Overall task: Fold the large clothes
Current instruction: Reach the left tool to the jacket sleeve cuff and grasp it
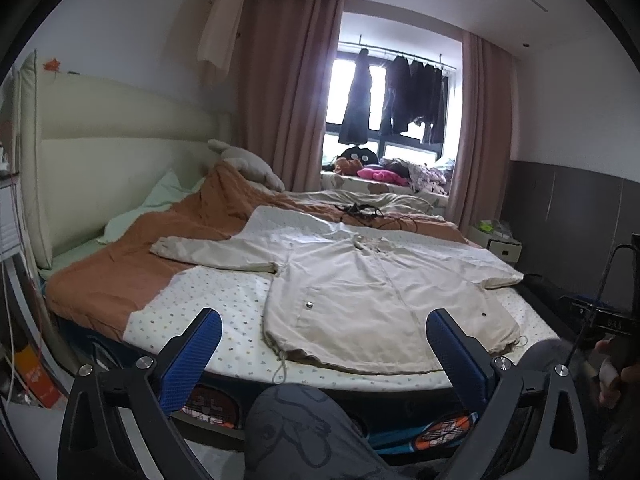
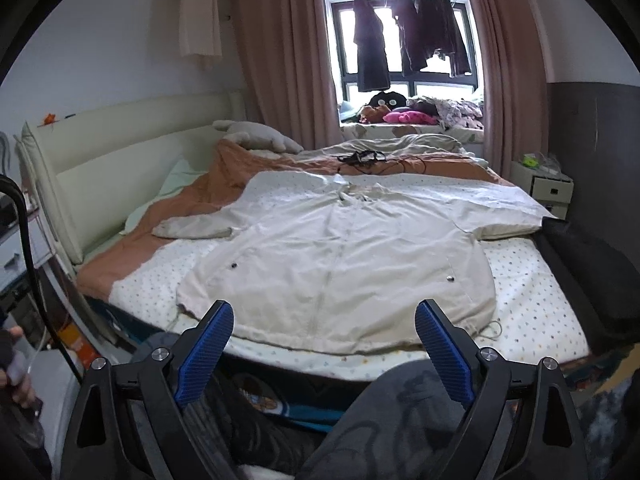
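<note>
A large cream jacket (image 1: 360, 280) lies flat, front up, on the bed, both sleeves spread out, hem with drawstrings toward me. It also shows in the right wrist view (image 2: 340, 256). My left gripper (image 1: 324, 344) is open and empty, held off the near edge of the bed before the hem. My right gripper (image 2: 325, 336) is open and empty, also in front of the hem. Neither touches the jacket.
The bed has a dotted white sheet (image 2: 532, 292), an orange blanket (image 1: 120, 264) and a cream headboard (image 1: 120, 168) at left. Black cables (image 2: 362, 158) lie beyond the collar. A nightstand (image 2: 544, 188) stands right. My knees (image 1: 296, 424) are below the grippers.
</note>
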